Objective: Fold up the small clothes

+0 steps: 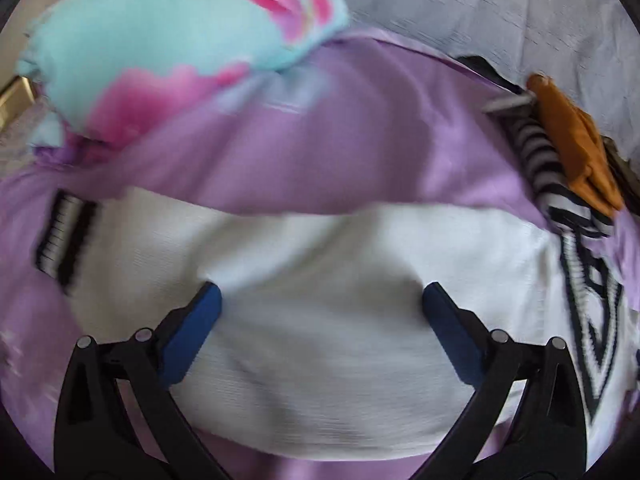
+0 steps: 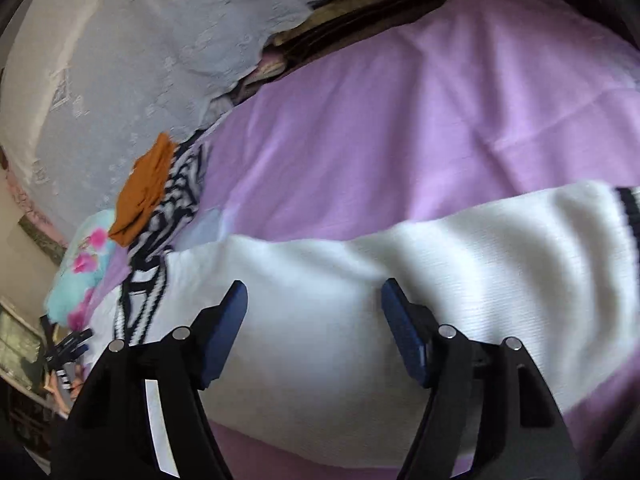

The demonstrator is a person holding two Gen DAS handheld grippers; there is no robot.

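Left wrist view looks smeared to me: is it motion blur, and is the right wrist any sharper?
Left wrist: motion blur smears the floral pillow and white garment; the left tool stays crisp. Right wrist: milder blur, the purple sheet creases readable, the right tool sharp. Both views bend at the rim; daylight is soft, no glare.

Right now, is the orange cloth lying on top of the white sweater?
No, the orange cloth lies on the striped cloth, beyond the white sweater.

the sweater [image 1: 320,320] lies low in frame on the sheet [image 1: 340,152], the cushion [image 1: 168,48] upper left, folded clothes [image 1: 568,152] far right.
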